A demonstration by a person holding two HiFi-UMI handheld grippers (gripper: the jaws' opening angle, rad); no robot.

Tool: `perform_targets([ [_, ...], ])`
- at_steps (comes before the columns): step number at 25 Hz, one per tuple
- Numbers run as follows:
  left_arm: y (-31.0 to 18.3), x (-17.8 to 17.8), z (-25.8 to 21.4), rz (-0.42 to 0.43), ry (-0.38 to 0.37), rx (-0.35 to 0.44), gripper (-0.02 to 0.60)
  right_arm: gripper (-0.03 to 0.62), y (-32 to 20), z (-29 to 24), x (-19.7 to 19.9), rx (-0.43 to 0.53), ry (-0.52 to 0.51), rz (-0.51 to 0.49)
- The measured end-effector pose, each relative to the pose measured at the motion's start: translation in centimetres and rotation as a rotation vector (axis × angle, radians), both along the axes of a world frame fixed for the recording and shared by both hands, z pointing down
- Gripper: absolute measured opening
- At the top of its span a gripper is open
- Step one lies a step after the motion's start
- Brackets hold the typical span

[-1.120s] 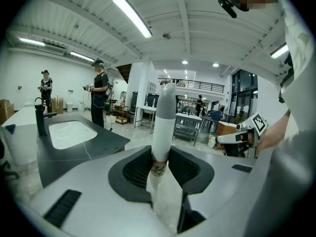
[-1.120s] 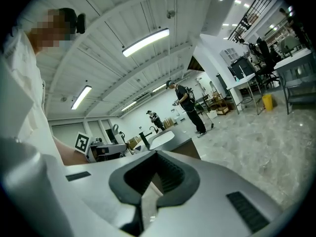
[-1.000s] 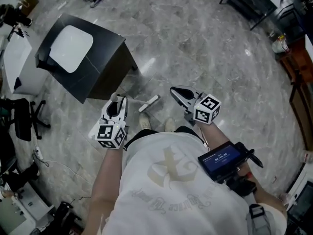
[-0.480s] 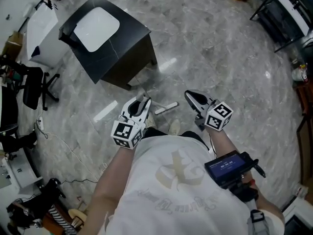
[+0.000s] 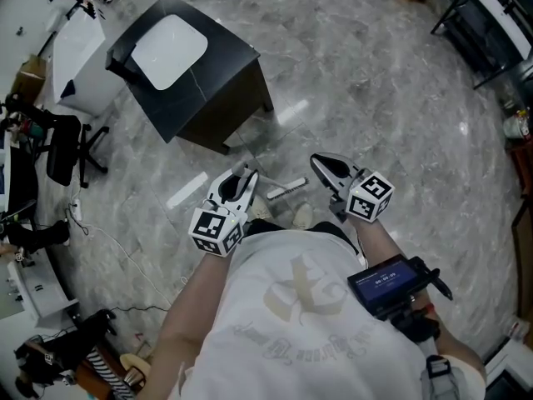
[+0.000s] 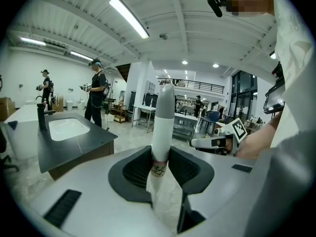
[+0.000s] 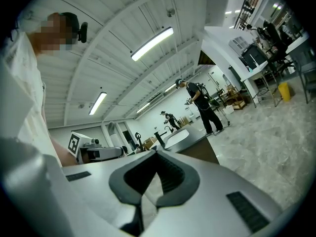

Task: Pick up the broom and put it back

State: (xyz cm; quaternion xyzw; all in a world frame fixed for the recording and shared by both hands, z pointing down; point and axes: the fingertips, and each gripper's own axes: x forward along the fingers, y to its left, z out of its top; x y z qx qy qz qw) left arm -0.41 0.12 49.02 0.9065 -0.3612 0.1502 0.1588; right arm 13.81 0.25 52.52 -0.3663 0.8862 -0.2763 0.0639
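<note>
white broom handle (image 6: pixel 162 132) with a grey tip; grey veined marble floor (image 5: pixel 375 98); black surface (image 5: pixel 218 58) with a white basin (image 5: pixel 169 51).

Grey marble floor (image 5: pixel 375 90), black sink cabinet (image 5: pixel 187 73), ceiling striplights (image 6: pixel 129 18).

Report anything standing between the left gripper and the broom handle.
Nothing visible does. The left gripper has its jaws closed on the white broom handle, which rises from between them. The right gripper is shut and empty.
</note>
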Motion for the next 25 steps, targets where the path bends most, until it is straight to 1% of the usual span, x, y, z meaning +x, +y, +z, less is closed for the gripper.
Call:
perform_targets([
  [5, -0.3, -1.0, 0.2, -0.022, -0.001, -0.001, 0.110, 0.017, -0.2, 0.3, -0.4, 0.000, -0.004, -0.011],
  [11, -1.3, -2.6, -0.3, -0.068, 0.018, 0.006, 0.110, 0.017, -0.5, 0.0, -0.3, 0.006, -0.006, -0.014],
  [17, -3.2, -4.0, -0.6, -0.122, 0.058, -0.018, 0.114, 0.017, -1.1, -0.2, -0.3, -0.002, 0.006, -0.017],
  [22, -5.2, -5.2, 0.1, -0.124, 0.063, -0.032, 0.114, 0.017, -2.6, 0.1, -0.9, -0.016, 0.022, -0.014],
  [25, -6.4, -6.0, 1.0, -0.109, 0.062, -0.048, 0.114, 0.017, -3.3, 0.0, -1.3, -0.021, 0.039, -0.015],
])
